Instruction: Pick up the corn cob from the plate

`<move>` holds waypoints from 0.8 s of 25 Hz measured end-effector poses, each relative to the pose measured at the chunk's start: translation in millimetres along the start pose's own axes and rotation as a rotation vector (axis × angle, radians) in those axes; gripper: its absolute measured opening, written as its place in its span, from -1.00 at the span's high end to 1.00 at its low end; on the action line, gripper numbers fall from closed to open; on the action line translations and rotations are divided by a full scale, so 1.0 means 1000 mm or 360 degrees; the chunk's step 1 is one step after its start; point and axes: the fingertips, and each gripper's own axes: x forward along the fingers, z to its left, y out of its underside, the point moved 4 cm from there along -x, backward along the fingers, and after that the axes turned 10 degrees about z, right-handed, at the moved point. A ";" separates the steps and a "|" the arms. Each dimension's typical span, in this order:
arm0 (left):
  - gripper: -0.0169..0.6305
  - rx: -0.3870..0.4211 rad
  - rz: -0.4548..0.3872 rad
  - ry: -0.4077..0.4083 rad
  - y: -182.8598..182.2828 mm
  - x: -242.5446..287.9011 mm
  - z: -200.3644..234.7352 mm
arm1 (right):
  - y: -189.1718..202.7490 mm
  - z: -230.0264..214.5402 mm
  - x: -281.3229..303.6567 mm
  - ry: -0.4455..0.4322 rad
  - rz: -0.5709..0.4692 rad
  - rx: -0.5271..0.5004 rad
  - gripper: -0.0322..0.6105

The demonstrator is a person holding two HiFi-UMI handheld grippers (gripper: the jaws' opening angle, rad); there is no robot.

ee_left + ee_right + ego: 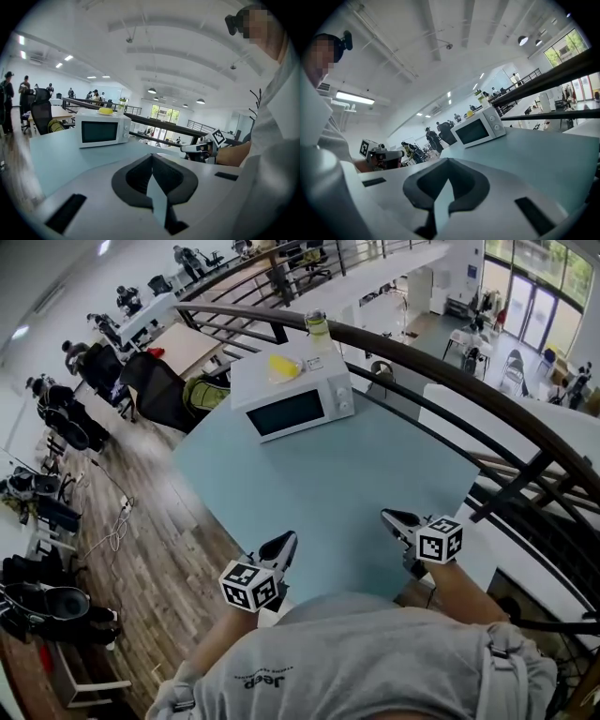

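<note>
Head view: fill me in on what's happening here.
A person holds a gripper in each hand above the near edge of the table. The left gripper and the right gripper are both shut and empty. The corn cob sits untouched on top of the microwave at the table's far side, well away from both.

The cob (284,365) is short and yellow, lying on its side on a small plate (100,113). The plate rests on top of the white microwave (295,407), at the far end of the blue surface (328,493).
</note>
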 end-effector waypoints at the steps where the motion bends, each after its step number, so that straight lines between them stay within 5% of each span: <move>1: 0.89 0.0001 0.0006 -0.0005 0.000 0.000 -0.001 | 0.000 -0.002 0.000 -0.0003 -0.0004 0.0006 0.85; 20: 0.89 0.0052 0.0054 -0.0103 -0.013 0.005 -0.036 | -0.011 -0.035 -0.042 -0.0068 -0.0158 0.0065 0.85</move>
